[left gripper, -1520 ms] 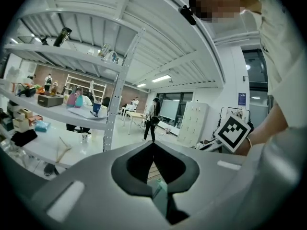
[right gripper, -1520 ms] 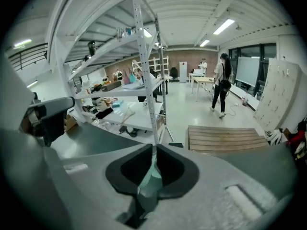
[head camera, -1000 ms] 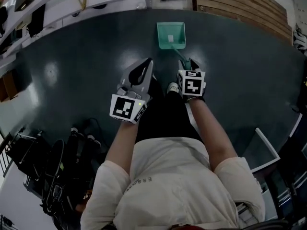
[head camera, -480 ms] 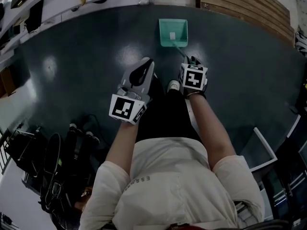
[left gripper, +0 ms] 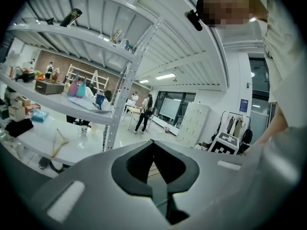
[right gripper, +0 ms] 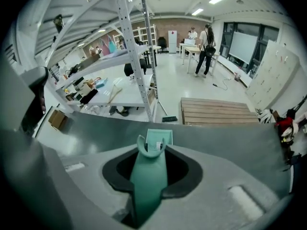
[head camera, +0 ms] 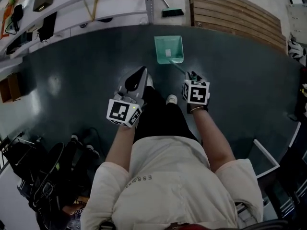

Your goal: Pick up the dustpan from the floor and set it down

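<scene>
A teal dustpan point(head camera: 169, 49) lies on the dark floor mat ahead of the person's feet, its long handle point(head camera: 179, 67) running back toward me. My right gripper point(head camera: 193, 74) points steeply down. Its jaws have just been closing and now pinch the handle's end. In the right gripper view the teal handle point(right gripper: 147, 181) fills the gap between the jaws, and the pan point(right gripper: 158, 139) shows beyond it. My left gripper point(head camera: 143, 71) hangs beside the left leg, shut and empty. In its own view its tips point(left gripper: 153, 142) meet with nothing between them.
A dark hand brush point(head camera: 171, 12) lies on the pale floor past the mat, next to a wooden pallet point(head camera: 235, 16). A white shelving rack point(head camera: 148, 1) stands at the back left. Black gear point(head camera: 53, 171) is piled behind at the left, a white frame point(head camera: 266, 152) at the right.
The right gripper has closed onto the dustpan's handle. Both grippers have come up a little, and the head view has shifted so the dustpan sits lower in the picture.
</scene>
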